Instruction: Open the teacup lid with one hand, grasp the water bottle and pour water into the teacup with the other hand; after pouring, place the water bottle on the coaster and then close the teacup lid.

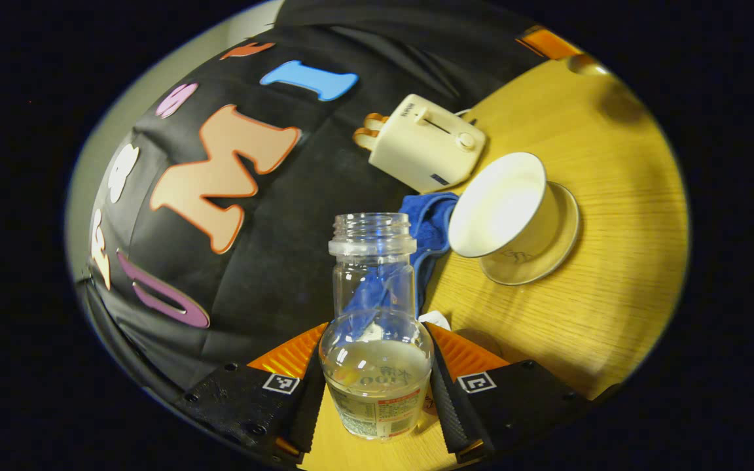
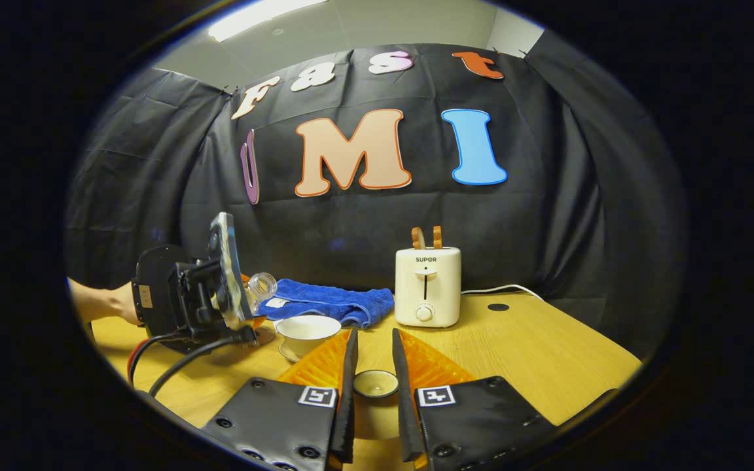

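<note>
The left tongs (image 1: 377,392) pinch the water bottle (image 1: 377,327) at its lower body, one finger pressed against each side. The bottle is uncapped, clear, and holds a small amount of liquid in its base. In the right gripper view the bottle (image 2: 260,286) is tilted with its mouth toward the teacup (image 2: 308,332) and sits just above and beside the teacup rim.

The teacup (image 1: 501,209) stands open on its saucer (image 1: 563,242) on the desk (image 1: 612,261). Relative to the teacup, the blue towel (image 2: 331,304) lies directly behind it and the toaster (image 2: 427,288) stands behind and to one side.

The right tongs (image 2: 374,386) hold the teacup lid (image 2: 375,384) between their fingers, in front of the teacup. The fingers stand close on both sides of the lid; whether both press on it cannot be told for certain.

Handling, as judged:
- Bottle: light, nearly empty, thin plastic. The wall may flex under pressure. Grip at the wider lower body, as now; the narrow neck gives less hold.
- Teacup and lid: ceramic by appearance, rigid, smooth, breakable. Lower the lid level onto the rim; do not drop it.
- Teacup on saucer: may slide if the bottle mouth knocks the rim.

The coaster cannot be identified with certainty in either view.
</note>
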`<action>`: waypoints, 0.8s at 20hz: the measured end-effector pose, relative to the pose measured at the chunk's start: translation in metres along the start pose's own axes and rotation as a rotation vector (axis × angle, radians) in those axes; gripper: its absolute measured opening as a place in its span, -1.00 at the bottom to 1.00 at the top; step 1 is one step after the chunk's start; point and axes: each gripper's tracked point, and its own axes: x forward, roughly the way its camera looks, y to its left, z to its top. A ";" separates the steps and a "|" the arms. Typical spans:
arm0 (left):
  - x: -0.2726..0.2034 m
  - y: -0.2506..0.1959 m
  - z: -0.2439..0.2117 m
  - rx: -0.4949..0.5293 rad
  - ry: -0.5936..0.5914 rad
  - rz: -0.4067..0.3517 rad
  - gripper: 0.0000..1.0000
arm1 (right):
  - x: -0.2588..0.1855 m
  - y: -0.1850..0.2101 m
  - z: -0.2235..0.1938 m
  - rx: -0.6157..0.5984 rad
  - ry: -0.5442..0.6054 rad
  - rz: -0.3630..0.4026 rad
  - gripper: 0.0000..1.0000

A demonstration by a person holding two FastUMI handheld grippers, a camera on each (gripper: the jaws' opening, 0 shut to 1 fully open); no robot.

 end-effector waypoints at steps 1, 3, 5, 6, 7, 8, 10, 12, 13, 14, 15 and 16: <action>0.001 0.001 0.000 0.053 0.011 -0.008 0.44 | 0.000 -0.001 0.000 0.000 0.000 -0.001 -0.39; 0.002 0.002 0.000 0.148 0.036 -0.022 0.41 | -0.001 0.000 0.001 -0.001 -0.001 0.000 -0.39; -0.001 0.002 -0.004 0.229 0.053 -0.033 0.44 | -0.001 0.000 0.001 0.000 -0.001 0.001 -0.39; 0.001 0.003 -0.005 0.270 0.063 -0.038 0.45 | -0.001 0.000 0.000 0.000 -0.001 0.001 -0.39; 0.002 0.004 -0.007 0.309 0.076 -0.042 0.45 | -0.001 0.000 0.000 0.000 -0.001 0.001 -0.39; 0.002 0.004 -0.006 0.345 0.083 -0.047 0.45 | -0.001 0.000 0.000 0.000 -0.001 0.001 -0.39; 0.004 0.005 -0.006 0.399 0.097 -0.055 0.46 | -0.001 0.000 0.000 0.000 -0.001 0.002 -0.39; 0.002 0.006 -0.004 0.438 0.103 -0.061 0.44 | -0.001 0.000 0.001 0.000 -0.001 0.002 -0.39; 0.002 0.008 -0.001 0.483 0.107 -0.061 0.45 | -0.001 0.000 0.001 0.000 -0.001 0.002 -0.39; 0.003 0.011 0.001 0.527 0.110 -0.063 0.42 | -0.001 0.000 0.000 0.000 -0.001 0.002 -0.39; 0.006 0.012 0.003 0.559 0.114 -0.065 0.44 | 0.000 0.000 0.000 0.000 -0.001 0.002 -0.39; 0.006 0.014 0.003 0.581 0.116 -0.067 0.44 | -0.001 0.000 0.000 0.000 -0.001 0.002 -0.39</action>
